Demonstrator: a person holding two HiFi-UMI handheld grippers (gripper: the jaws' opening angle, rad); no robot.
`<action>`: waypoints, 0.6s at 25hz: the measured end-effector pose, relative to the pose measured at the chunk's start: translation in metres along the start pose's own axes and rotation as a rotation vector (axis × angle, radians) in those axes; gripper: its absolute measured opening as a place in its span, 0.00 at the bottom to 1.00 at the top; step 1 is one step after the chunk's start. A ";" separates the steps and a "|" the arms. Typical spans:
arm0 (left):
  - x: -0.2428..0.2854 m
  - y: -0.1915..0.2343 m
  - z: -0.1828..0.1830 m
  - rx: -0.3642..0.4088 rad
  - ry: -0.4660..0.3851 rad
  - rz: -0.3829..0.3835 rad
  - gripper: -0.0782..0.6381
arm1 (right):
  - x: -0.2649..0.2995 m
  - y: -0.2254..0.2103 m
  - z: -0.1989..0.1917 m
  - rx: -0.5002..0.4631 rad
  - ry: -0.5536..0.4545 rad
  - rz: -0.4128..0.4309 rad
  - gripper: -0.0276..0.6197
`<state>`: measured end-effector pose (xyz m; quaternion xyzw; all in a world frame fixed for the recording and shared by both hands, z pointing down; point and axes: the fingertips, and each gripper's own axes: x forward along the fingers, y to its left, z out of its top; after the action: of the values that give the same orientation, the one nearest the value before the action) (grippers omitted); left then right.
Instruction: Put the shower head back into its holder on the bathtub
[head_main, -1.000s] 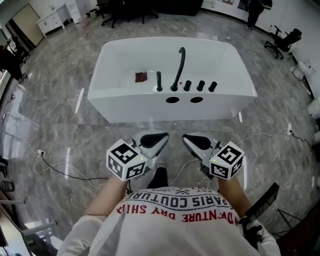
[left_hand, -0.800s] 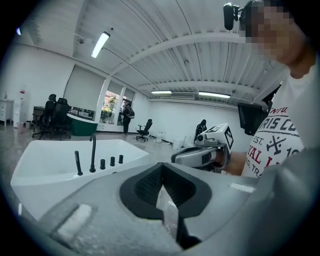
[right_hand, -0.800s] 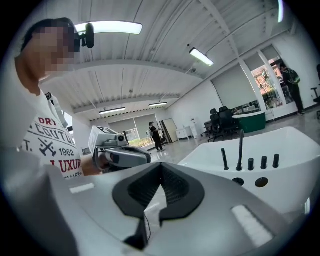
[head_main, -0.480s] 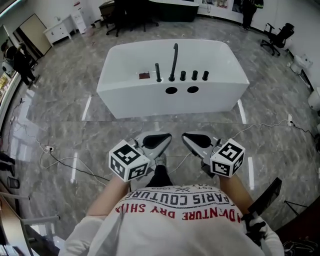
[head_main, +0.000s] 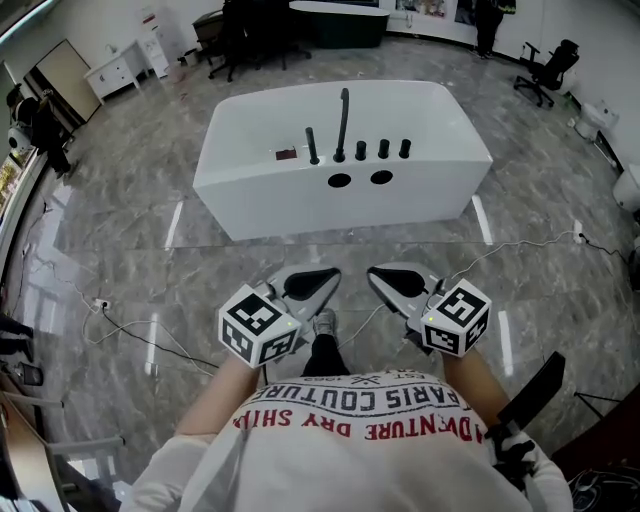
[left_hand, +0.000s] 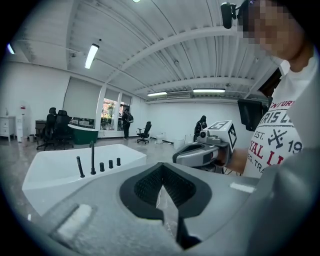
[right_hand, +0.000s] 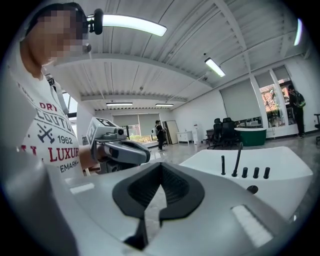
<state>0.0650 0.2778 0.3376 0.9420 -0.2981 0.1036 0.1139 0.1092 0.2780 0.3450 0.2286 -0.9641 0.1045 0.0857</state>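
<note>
Left gripper (head_main: 314, 282): lower centre of the head view. Jaws pressed together with nothing between them. It points toward the tub and sits close to our body, so we judge it carried, not at work.
Right gripper (head_main: 396, 280): just beside the left one and its mirror. Jaws closed and empty; its own view shows only floor through the slit between the pads.
Tub (head_main: 250, 190): white, upper centre, well apart from both grippers. We judge it out of reach from here.
Shower head (head_main: 312, 145): we take the slim black rod at the left end of the fixture row to be this. It stands upright on the tub's near side and seems already seated.
Holder (head_main: 314, 161): we judge it to be the base under that rod. It is too small to tell apart from the rod.
Spout (head_main: 343, 122): tall and black, just right of the rod. It is the thing likeliest to crowd a grip there.
Knobs (head_main: 383, 149): three in a row, right of the spout.
Holes (head_main: 339, 181): two dark rounds below the row.
Red patch (head_main: 286, 154): small, left of the rod. We cannot tell what it is.
Floor (head_main: 330, 240): grey marble between us and the tub.
Cables (head_main: 130, 325): thin lines at lower left, with another at right. Both lie to the sides of the straight path.
Chairs (head_main: 545, 68): upper right, far off the path.
</note>
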 end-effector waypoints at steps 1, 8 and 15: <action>0.000 -0.001 -0.001 -0.004 -0.002 -0.002 0.11 | 0.000 0.002 -0.003 0.004 0.006 0.000 0.05; -0.001 -0.001 -0.012 -0.039 -0.001 -0.010 0.11 | 0.003 0.002 -0.008 0.008 0.025 -0.005 0.05; 0.003 -0.001 -0.014 -0.041 -0.015 -0.017 0.11 | 0.001 -0.002 -0.012 0.016 0.035 -0.014 0.05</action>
<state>0.0660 0.2807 0.3519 0.9428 -0.2929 0.0895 0.1318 0.1109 0.2792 0.3572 0.2341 -0.9599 0.1157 0.1016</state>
